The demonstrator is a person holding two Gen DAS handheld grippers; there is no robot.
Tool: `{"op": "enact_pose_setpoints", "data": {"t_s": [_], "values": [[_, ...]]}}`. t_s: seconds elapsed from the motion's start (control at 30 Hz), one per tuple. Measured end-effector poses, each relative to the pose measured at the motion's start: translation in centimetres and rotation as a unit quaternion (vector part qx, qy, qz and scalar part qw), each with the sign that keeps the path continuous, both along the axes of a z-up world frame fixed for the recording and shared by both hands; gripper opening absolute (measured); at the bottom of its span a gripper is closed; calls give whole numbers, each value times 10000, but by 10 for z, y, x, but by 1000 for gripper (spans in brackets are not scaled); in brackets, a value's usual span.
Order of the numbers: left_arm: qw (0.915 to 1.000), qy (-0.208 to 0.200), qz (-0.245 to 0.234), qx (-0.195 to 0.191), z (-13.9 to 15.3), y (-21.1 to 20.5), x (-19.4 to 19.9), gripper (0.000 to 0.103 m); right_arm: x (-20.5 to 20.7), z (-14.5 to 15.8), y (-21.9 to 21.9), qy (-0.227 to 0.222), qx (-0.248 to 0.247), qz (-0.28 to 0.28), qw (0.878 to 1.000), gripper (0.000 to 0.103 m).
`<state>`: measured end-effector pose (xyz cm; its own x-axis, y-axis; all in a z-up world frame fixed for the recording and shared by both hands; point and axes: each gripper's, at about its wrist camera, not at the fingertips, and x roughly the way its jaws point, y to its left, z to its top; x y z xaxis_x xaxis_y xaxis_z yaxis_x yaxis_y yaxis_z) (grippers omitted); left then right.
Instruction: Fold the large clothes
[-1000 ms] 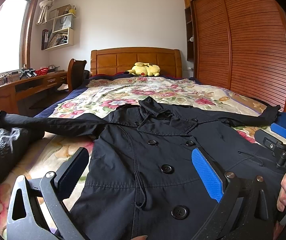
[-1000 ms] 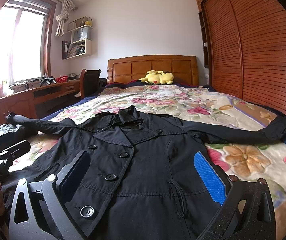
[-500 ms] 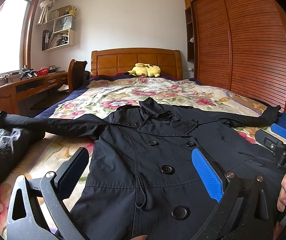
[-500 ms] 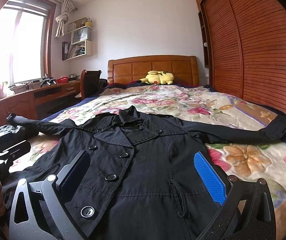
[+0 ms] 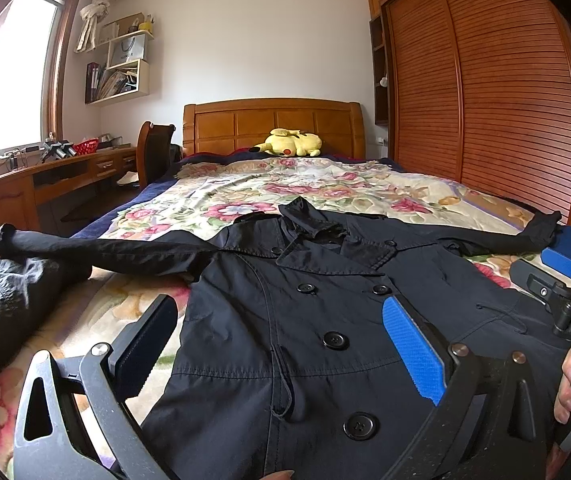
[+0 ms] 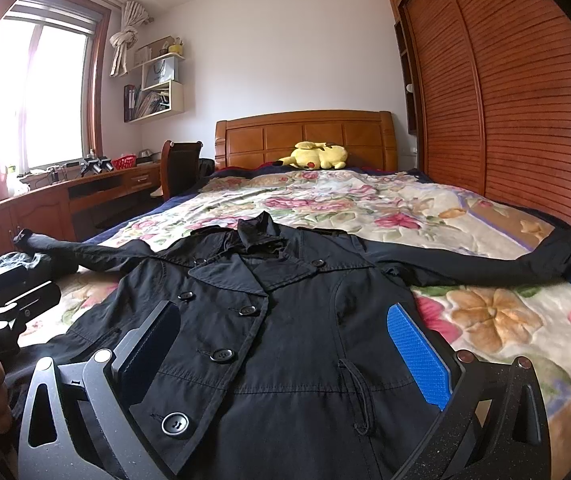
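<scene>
Both jaws agape above coat (image 5: 285, 320)

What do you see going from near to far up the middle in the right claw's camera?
Right claw → black coat → flowery bedspread → yellow plush toy → wooden headboard → white wall.

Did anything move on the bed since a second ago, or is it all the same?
Nothing visibly changed. The black coat lies flat on the flowery bedspread with both sleeves stretched out, just as before. The left tool and the right tool hover open above it, in the same spots, holding nothing. The yellow plush toy sits by the headboard as before.
</scene>
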<state>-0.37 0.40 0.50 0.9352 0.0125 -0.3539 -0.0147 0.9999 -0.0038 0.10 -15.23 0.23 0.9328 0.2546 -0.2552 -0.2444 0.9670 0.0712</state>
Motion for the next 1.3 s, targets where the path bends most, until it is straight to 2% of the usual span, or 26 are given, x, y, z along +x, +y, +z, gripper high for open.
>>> {"op": "enact_pose_setpoints", "data": {"t_s": [1.1, 1.3], "values": [[10000, -14, -6, 22, -2, 0, -3, 103, 0, -1, 2, 7, 4, 10, 10000, 103], [9998, 163, -66, -17, 4, 9, 2, 103, 0, -1, 3, 41, -3, 13, 10000, 103]]}}
